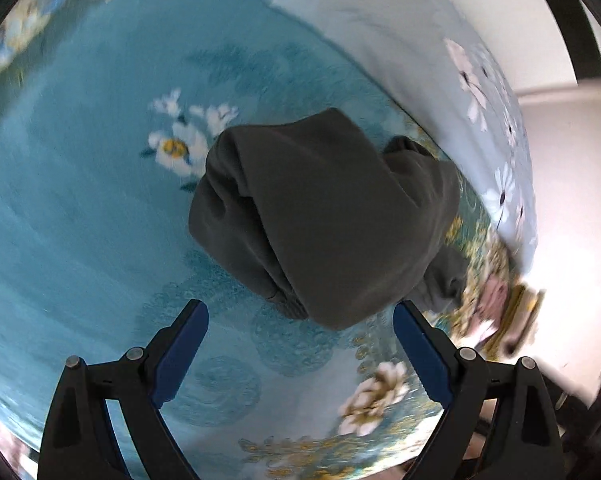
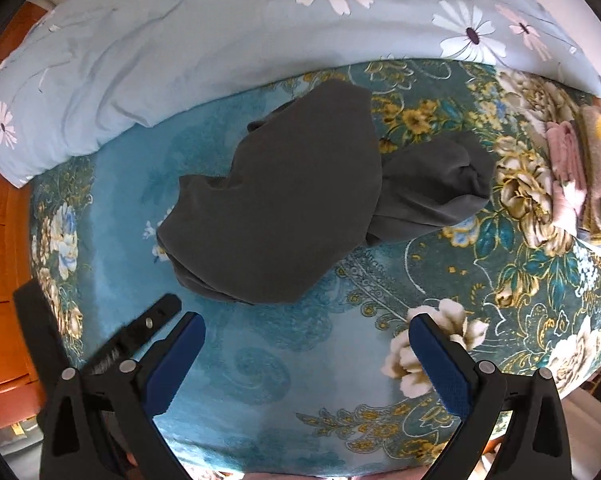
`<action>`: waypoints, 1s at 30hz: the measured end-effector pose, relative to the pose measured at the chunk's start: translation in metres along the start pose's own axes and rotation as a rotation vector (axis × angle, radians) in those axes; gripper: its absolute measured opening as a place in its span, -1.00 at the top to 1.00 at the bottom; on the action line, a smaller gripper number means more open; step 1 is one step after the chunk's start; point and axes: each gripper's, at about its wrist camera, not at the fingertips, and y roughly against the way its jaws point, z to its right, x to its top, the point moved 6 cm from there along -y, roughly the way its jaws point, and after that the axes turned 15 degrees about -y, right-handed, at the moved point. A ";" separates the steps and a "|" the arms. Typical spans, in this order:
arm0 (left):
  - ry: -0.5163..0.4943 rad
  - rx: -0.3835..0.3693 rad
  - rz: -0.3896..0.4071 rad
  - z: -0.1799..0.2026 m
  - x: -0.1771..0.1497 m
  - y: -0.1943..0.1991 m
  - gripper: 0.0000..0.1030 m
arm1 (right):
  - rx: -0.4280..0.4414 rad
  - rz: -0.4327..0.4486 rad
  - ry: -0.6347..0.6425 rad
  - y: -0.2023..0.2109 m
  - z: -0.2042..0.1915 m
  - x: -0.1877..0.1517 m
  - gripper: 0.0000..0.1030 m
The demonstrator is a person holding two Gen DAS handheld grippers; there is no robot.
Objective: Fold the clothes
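A dark grey garment lies crumpled in a heap on the teal flowered bedspread. It also shows in the right wrist view, with a bunched part trailing to its right. My left gripper is open and empty, just short of the garment's near edge. My right gripper is open and empty, a little back from the heap. The left gripper's tip shows at the lower left of the right wrist view.
A pale blue daisy-print duvet is piled along the far side of the bed. Folded pink and beige cloths lie at the bed's right edge. An orange wooden bed frame stands at the left.
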 end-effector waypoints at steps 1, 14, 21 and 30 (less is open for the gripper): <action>0.049 -0.027 -0.012 -0.006 0.004 -0.005 -0.82 | -0.013 -0.002 0.014 -0.001 0.000 0.000 -1.00; 0.370 -0.163 -0.074 -0.022 0.039 -0.054 0.91 | -0.091 0.056 -0.120 0.030 0.095 -0.001 -1.00; 0.075 -0.152 0.155 0.041 0.068 0.039 0.94 | 0.004 0.064 -0.275 0.045 0.128 -0.019 -1.00; -0.349 -0.229 0.471 0.152 0.069 0.223 0.94 | 0.150 0.084 -0.261 0.055 0.110 -0.041 -1.00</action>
